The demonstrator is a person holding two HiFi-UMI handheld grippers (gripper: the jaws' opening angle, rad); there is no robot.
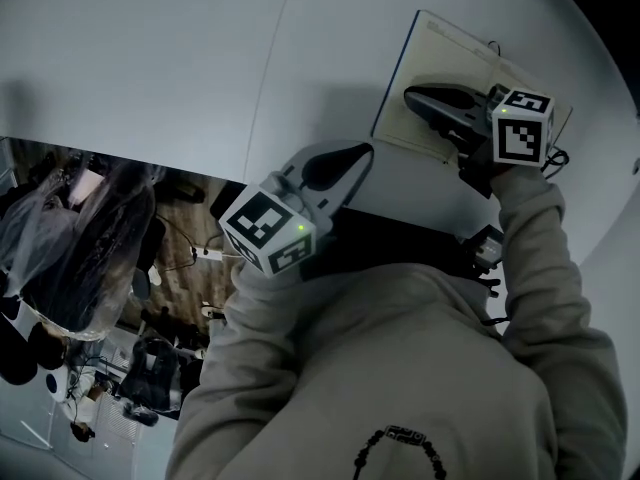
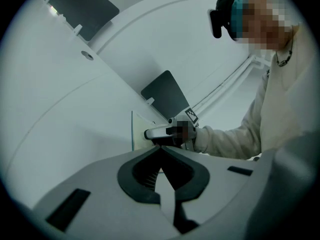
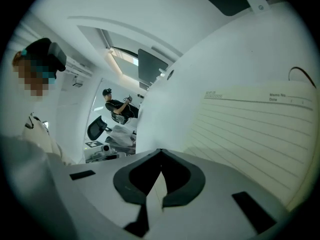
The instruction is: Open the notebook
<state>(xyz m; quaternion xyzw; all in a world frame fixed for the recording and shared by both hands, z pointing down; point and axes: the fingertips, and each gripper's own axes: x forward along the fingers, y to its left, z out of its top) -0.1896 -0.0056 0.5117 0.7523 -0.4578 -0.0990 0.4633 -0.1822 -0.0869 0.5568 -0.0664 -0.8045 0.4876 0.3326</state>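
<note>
The notebook (image 1: 440, 58) lies open on the white table (image 1: 150, 58) at the upper right, with a cream lined page (image 3: 250, 129) facing up. My right gripper (image 1: 412, 94) lies across the page near its left edge. In the right gripper view its jaws (image 3: 161, 152) meet right at the page's edge, shut on it. My left gripper (image 1: 368, 149) hovers over bare table near the front edge, left of the notebook and apart from it. Its jaws (image 2: 161, 147) are shut and hold nothing. The left gripper view shows the right gripper (image 2: 160, 132) and the notebook's pale edge (image 2: 137, 131).
The table's front edge (image 1: 120, 153) runs across the left, with a cluttered floor (image 1: 90, 268) below it. A thin black loop (image 3: 300, 71) curls at the notebook's far side. Dark panels (image 2: 167, 91) stand on the table. A person (image 3: 117, 106) and an office chair (image 3: 97, 129) are far behind.
</note>
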